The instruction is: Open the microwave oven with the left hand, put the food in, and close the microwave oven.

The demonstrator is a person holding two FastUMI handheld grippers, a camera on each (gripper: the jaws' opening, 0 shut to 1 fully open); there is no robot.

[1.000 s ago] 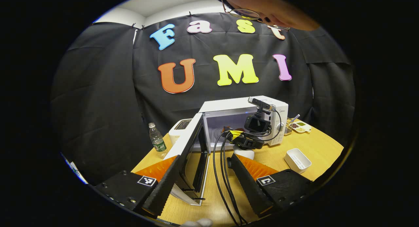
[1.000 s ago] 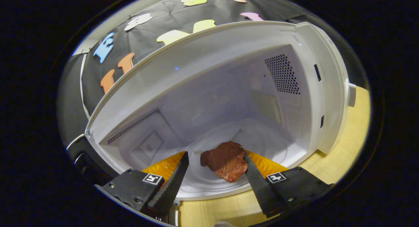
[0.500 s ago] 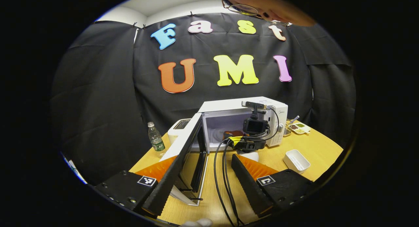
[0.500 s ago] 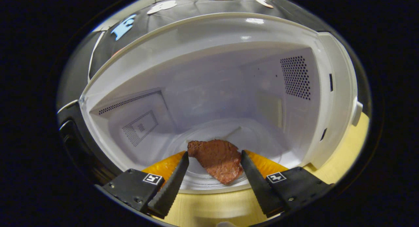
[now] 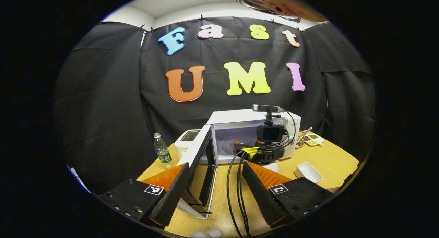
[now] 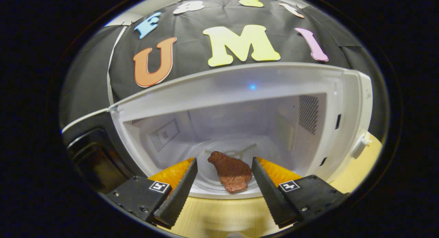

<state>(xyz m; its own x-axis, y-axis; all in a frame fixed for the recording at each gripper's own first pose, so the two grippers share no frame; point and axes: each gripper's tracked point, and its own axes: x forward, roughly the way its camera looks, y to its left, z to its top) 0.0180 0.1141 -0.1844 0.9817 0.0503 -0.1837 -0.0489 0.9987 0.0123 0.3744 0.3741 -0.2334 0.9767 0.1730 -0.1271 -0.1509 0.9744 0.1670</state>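
Food-in step judged done, door-closing step next. Saw the meat (image 6: 231, 171) lying loose on the round tray inside the microwave (image 6: 240, 90) — between but not touching the fingers of the right gripper (image 6: 223, 186), which stood spread apart and held nothing, just outside the front sill. From the left gripper view, saw the door (image 5: 199, 162) swung wide, hinged at the cavity's 9 o'clock side, its free edge sitting between the parted, empty fingers of the left gripper (image 5: 212, 193), contact not clear. Saw the right gripper's cables (image 5: 236, 183) trailing across the table (image 5: 336, 155) in front of the opening. Judged the next move: clear the right gripper and cables toward 6 o'clock, then push the door shut with the left.
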